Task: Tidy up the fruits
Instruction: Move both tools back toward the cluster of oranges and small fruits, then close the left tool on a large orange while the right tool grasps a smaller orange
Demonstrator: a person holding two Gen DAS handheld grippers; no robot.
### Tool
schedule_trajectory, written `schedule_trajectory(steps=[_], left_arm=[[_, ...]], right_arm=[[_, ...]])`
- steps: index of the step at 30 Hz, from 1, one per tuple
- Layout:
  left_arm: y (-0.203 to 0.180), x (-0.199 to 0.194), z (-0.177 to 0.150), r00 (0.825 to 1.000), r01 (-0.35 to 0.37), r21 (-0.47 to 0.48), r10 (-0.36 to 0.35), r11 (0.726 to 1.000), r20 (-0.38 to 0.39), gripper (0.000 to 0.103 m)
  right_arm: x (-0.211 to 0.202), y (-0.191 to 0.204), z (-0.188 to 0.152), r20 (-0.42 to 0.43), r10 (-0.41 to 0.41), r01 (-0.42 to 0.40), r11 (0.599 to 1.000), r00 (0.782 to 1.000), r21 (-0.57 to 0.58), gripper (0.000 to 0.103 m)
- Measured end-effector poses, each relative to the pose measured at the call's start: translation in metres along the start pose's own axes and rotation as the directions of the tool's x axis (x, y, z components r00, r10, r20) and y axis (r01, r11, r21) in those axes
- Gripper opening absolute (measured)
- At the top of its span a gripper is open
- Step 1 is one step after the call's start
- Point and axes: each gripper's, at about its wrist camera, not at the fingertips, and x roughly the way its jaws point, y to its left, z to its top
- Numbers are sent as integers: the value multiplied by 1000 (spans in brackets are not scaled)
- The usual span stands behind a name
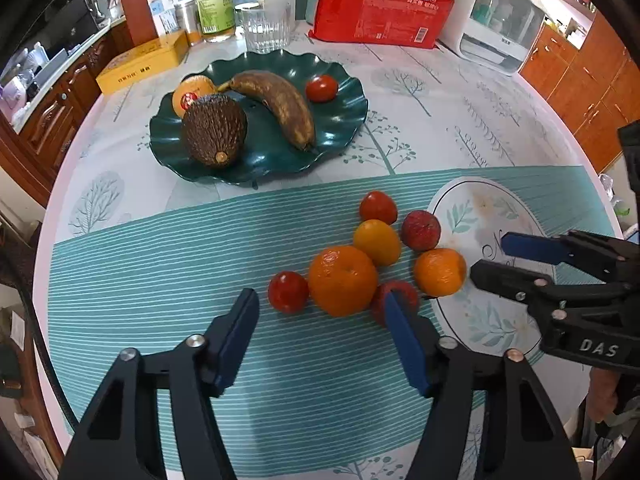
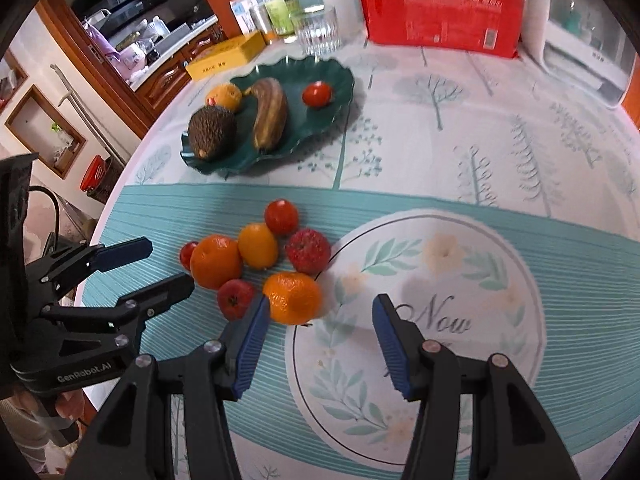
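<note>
A dark green wavy plate (image 1: 344,120) (image 2: 336,108) at the back holds an avocado (image 1: 214,130), a brown banana (image 1: 280,106), an orange (image 1: 192,90) and a tomato (image 1: 321,88). Loose fruit lies in a cluster on the striped cloth: a large orange (image 1: 343,280) (image 2: 216,261), a small orange (image 1: 439,272) (image 2: 294,298), a yellow fruit (image 1: 377,241), tomatoes (image 1: 288,292) and red fruits (image 1: 421,230). My left gripper (image 1: 320,332) (image 2: 160,266) is open and empty just in front of the large orange. My right gripper (image 2: 320,340) (image 1: 488,258) is open and empty, beside the small orange.
At the table's back stand a yellow box (image 1: 142,66), a glass (image 1: 266,28), a green-labelled bottle (image 1: 214,4), a red package (image 1: 384,12) and a white appliance (image 1: 496,20). Wooden cabinets (image 1: 580,80) flank the round table. A round floral print (image 2: 420,320) lies on the cloth.
</note>
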Motion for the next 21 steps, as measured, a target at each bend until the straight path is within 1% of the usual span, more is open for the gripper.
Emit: schedule_trajectory(steps=[4,8,9,13,15,19,20,21], left_arm=[[6,6,1,1000,19,-6,-19,1000,-20,55],[9,10,2,999,39,-3,-39,999,-25,51],[9,10,2,999,47,3,-47,999,-27,51],[6,14,6,997,66,24,-66,998,-33,49],[4,17,8,996,79,36,-78,996,-38,48],[-4,22,12,995,93,78,-89,993,-49,48],[-6,24,13,994,98,98,-93,990,-51,47],[-8,25,15,994,103,115,-97,988,-57,42]], right_arm=[[15,3,1,-32,22,-22,1000,999,12,53],[23,6,4,-42,34,-34,999,999,12,53],[25,7,5,-45,39,-39,999,998,14,52],[36,6,7,-74,84,-82,996,994,31,42],[38,5,6,-80,100,-98,995,992,32,41],[36,4,4,-73,88,-86,996,993,31,40],[35,2,4,-70,80,-78,996,994,33,40],[33,-1,4,-66,76,-74,996,995,42,40]])
